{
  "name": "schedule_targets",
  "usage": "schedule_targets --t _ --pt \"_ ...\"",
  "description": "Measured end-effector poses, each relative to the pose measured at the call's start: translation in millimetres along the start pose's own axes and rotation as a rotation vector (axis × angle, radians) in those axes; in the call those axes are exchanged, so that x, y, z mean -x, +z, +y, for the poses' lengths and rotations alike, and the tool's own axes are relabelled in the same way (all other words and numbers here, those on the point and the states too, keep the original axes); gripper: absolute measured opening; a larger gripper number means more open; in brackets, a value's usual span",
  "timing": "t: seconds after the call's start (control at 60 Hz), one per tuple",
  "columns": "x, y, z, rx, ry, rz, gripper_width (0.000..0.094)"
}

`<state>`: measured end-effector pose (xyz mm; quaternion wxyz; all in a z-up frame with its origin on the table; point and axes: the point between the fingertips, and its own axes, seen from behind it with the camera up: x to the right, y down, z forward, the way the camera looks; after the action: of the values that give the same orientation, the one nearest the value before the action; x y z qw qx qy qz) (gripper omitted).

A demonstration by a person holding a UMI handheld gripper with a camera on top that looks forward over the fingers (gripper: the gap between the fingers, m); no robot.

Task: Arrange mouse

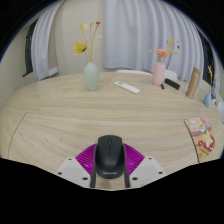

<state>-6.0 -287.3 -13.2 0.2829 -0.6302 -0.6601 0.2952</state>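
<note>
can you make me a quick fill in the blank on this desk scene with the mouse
1. The black mouse sits between the two fingers of the ____.
2. The green vase holds a ____ flower.
3. The white remote lies between the green vase and the ____ vase.

Missing words: gripper; yellow; pink

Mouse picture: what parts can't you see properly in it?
- Mouse, gripper view: its near end and sides are hidden by the tool, whose pink-padded fingers press on it.
- White flat thing beyond the mouse: too small to name.
- Printed item on the wooden table: cut off at the side.
- Things beside the pink vase: too small and crowded to identify.
- Green vase: flower details too small.
</note>
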Motion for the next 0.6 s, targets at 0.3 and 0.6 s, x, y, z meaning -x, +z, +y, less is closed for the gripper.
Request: schedule_targets --t 0.3,0.6 --pt "-52 -79 -77 -0.055 0.080 -0.007 0.0375" --pt "-296 -104 -144 -0.160 0.088 0.229 0.0376"
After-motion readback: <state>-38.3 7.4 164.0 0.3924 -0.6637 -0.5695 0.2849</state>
